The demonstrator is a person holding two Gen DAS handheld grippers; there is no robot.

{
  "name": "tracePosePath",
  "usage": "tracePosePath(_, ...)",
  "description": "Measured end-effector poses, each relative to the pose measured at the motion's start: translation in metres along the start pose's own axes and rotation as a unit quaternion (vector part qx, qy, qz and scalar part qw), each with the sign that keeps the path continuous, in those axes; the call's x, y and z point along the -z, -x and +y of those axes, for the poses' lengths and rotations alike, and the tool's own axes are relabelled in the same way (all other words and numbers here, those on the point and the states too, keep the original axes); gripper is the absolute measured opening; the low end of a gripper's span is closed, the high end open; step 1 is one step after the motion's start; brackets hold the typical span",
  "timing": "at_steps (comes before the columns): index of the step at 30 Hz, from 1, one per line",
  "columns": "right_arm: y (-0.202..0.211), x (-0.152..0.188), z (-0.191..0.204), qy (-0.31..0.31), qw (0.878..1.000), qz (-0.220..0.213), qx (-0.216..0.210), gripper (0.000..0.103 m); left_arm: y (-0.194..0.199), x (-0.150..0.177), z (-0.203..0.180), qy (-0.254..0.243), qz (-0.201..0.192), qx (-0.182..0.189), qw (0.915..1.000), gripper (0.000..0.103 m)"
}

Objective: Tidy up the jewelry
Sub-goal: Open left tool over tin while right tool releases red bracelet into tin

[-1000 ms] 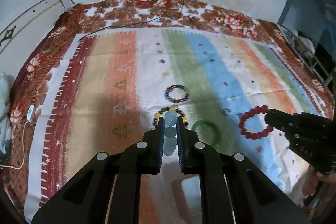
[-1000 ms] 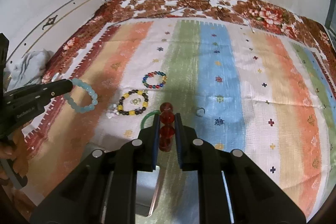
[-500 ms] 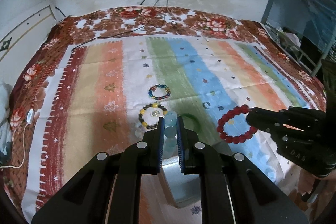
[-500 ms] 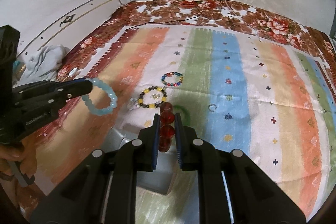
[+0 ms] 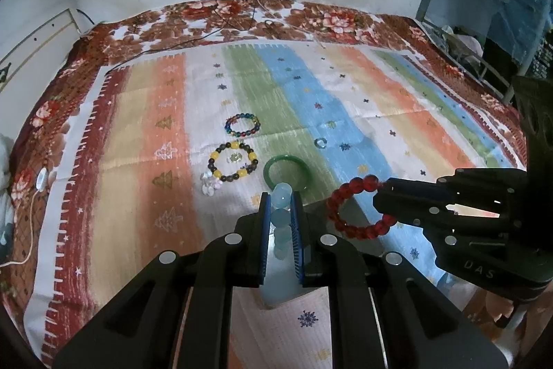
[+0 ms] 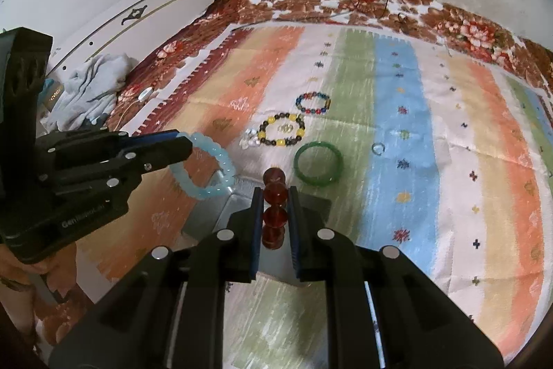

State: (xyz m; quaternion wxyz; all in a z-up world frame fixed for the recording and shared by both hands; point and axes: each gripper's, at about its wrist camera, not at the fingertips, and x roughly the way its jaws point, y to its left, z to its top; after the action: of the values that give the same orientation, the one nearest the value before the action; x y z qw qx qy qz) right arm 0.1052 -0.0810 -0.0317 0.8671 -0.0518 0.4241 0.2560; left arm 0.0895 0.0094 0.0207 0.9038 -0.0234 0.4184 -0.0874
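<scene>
Right gripper at 6 o'clock, clamped on a red bead bracelet pinched edge-on between the blue pads, held over a grey box. Left gripper reaching in from 9 o'clock, closed on a pale blue bead bracelet dangling as a full loop just off its tips. Spread on the striped cloth over the bed near centre: a green bangle, a yellow-and-dark bead bracelet with a small white charm at its 8 o'clock, a multicoloured bead bracelet toward 12 o'clock, and a small clear ring at the bangle's 3 o'clock.
</scene>
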Motion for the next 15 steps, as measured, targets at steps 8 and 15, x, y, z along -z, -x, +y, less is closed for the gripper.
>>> tracePosePath(8,-0.005,-0.001,-0.019,-0.024,0.999,-0.001,0.029,0.05,-0.001,-0.001,0.005,0.011,-0.008,-0.023,0.9997,0.031)
tracePosePath(15,-0.008,0.0,-0.025,-0.025,0.999,0.002,0.033,0.055,-0.003,-0.002,0.008,0.005,-0.008,-0.042,0.9991,0.037)
